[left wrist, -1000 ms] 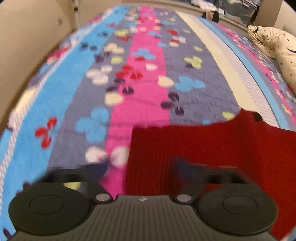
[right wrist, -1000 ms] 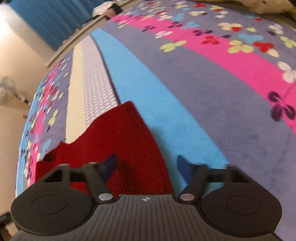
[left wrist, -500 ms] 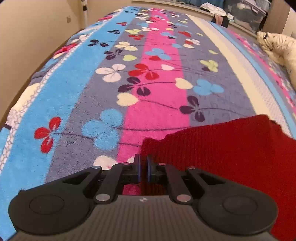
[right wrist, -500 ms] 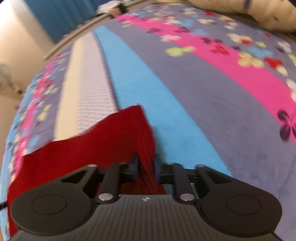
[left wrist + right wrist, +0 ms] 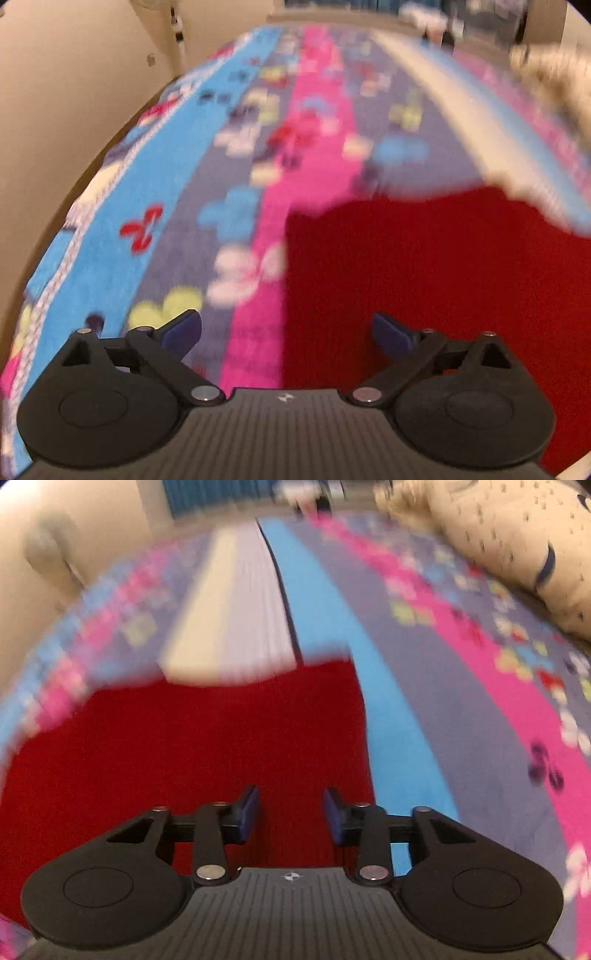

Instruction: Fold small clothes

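1. Lying flat on the blanket (image 5: 177, 206), the red knit (image 5: 424, 280) shows a straight left edge in the left view and a straight right edge in the right view (image 5: 207, 746), so at least one fold looks laid down; how many layers it has cannot be told through the blur.
2. Left gripper (image 5: 286, 330): its jaws are opening and stand wide apart, with nothing pinched; the knit's left edge lies on the bed under the gap between them.
3. Right gripper (image 5: 290, 814): jaws part-way apart and spread a little wider at this moment, pads clear of the cloth, with the knit's right edge region below them.
4. Judgement: both corners look let go, so this fold is likely set; a further fold or smoothing may be left.
5. Around: a spotted cream pillow (image 5: 517, 546) sits at the far right of the bed, well apart from the knit; a wall (image 5: 74, 74) runs along the bed's left side.
6. Nothing lies on the knit or near its edges to block another fold.
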Demonstrator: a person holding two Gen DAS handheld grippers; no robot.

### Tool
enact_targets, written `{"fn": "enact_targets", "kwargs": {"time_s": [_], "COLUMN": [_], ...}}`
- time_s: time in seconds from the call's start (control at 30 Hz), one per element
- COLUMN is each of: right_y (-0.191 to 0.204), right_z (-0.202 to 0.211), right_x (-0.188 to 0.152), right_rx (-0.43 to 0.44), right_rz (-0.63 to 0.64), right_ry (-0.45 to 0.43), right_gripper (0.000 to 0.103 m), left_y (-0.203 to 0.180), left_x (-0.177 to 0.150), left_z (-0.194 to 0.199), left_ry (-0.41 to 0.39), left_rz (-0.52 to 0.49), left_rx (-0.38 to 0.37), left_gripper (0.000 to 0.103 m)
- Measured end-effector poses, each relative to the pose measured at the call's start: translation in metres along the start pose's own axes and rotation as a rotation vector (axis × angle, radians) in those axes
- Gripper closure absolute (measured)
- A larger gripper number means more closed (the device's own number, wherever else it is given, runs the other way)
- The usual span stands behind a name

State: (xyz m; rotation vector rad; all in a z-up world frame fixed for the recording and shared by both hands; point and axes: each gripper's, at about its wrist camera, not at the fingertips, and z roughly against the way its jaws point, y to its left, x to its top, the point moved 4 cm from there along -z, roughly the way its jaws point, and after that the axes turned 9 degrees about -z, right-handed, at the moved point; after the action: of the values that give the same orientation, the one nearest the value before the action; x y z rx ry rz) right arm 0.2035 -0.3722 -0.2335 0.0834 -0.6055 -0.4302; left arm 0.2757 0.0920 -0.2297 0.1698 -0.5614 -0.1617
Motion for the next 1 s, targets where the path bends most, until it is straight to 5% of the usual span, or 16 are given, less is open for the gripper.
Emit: {"fn": "enact_targets", "kwargs": {"time_s": [0.07, 0.17, 0.3, 0.4, 0.67, 1.0], "right_y": [-0.010, -0.016, -0.007, 0.012, 0.045, 0.049], "right_z": [-0.012, 0.024, 0.109, 0.172, 0.242, 0.288], "right_x": [-0.007, 0.001, -0.017, -0.050, -0.136, -0.173], "right_rx": [-0.008, -0.010, 0.072, 0.114, 0.088, 0.122], "right_rz": [-0.042, -0.156, -0.125, -0.045, 0.087, 0.108], "right_ry": [-0.021, -0.036, -0.098, -0.139, -0.133, -0.169], "right_gripper": [0.060, 0.052, 0.023, 0.011, 0.010, 0.010], "left_y": [0.002, 0.009, 0.009, -0.012, -0.063, -0.075], "left_x": [-0.009, -0.009, -0.024, -0.052, -0.121, -0.151], "left_z": [0.000, 0.029, 0.097, 0.148, 0.248, 0.278], "left_ry": [-0.008, 0.019, 0.032, 0.059, -0.029, -0.043], "left_rz": [-0.001, -0.028, 0.015, -0.005, -0.056, -0.095], "left_rx": [0.032, 0.083, 0.015, -0.037, -0.138, -0.099], "left_gripper": [0.001, 0.001, 0.000, 0.000, 0.000, 0.000]}}
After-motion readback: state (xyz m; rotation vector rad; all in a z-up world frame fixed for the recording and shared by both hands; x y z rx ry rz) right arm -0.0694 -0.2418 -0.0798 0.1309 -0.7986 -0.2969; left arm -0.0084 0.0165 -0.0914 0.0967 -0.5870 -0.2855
